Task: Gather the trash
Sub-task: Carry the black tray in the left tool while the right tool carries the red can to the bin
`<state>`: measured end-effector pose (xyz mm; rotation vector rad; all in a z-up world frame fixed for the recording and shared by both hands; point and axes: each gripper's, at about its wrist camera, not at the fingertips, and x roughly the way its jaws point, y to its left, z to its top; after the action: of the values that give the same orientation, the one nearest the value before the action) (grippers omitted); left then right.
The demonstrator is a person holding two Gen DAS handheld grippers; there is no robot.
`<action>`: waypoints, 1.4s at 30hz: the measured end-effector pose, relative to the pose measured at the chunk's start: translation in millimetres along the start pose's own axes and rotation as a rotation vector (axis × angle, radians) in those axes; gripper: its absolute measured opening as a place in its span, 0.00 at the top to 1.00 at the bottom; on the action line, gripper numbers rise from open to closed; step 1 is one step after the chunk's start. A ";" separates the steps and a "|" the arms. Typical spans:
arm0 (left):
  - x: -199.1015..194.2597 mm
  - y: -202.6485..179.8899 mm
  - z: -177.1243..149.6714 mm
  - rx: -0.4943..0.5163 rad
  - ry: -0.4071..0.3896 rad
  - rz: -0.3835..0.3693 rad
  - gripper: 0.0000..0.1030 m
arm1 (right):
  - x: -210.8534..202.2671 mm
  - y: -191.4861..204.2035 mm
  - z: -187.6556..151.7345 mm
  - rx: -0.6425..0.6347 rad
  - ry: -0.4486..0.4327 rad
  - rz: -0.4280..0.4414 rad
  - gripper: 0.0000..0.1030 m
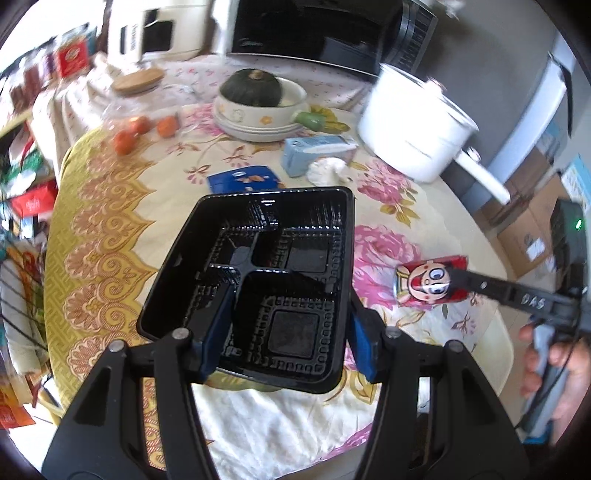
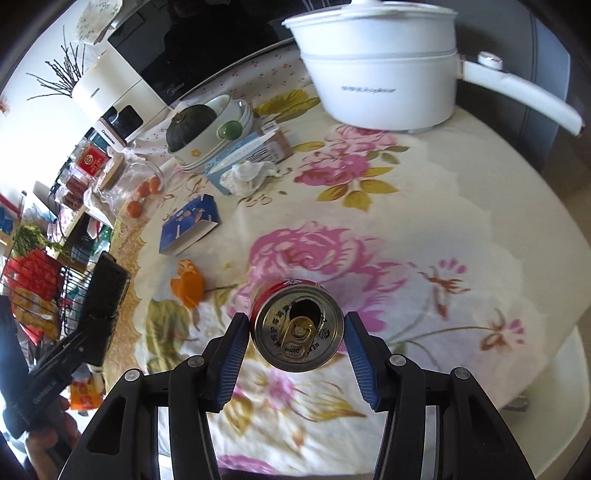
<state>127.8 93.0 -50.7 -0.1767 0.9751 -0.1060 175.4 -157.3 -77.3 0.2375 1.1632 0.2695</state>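
My left gripper (image 1: 286,332) is shut on a black compartment tray (image 1: 255,273), with one finger inside it and one outside its right wall, and holds it above the table. My right gripper (image 2: 295,332) is shut on an opened red drink can (image 2: 297,328) with a cartoon face, its top toward the camera. In the left wrist view the can (image 1: 430,282) and right gripper sit to the right of the tray. A crumpled tissue (image 2: 245,177), a blue box (image 2: 190,223), a light blue carton (image 2: 240,153) and orange peel (image 2: 188,288) lie on the table.
A white pot with a long handle (image 2: 380,74) stands at the back right. A bowl with a dark green squash (image 2: 192,127), a glass jar (image 2: 129,177), small oranges (image 2: 146,190) and a microwave (image 1: 314,33) are at the back. A wire basket (image 2: 40,280) stands left of the flowered tablecloth (image 2: 424,206).
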 end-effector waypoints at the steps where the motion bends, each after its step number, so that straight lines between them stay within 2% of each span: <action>1: 0.7 -5.3 -0.7 0.017 -0.003 0.001 0.43 | -3.9 -2.6 -0.9 -0.007 -0.005 -0.006 0.48; 8: 5.8 -46.8 -6.0 0.130 -0.020 -0.004 0.43 | -27.9 -28.5 -5.7 -0.011 -0.031 -0.040 0.48; 22: 23.1 -114.4 -20.2 0.252 0.000 -0.039 0.43 | -64.0 -82.2 -17.7 0.033 -0.062 -0.083 0.48; 34: 37.6 -174.6 -36.1 0.372 0.023 -0.085 0.43 | -103.6 -163.9 -45.8 0.115 -0.074 -0.172 0.48; 42: 49.1 -236.0 -61.0 0.504 0.045 -0.140 0.43 | -134.4 -216.2 -70.8 0.188 -0.085 -0.221 0.48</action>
<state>102.1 -152.8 -77.6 0.2221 0.9518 -0.4796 78.6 -402.3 -56.9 0.2799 1.1208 -0.0442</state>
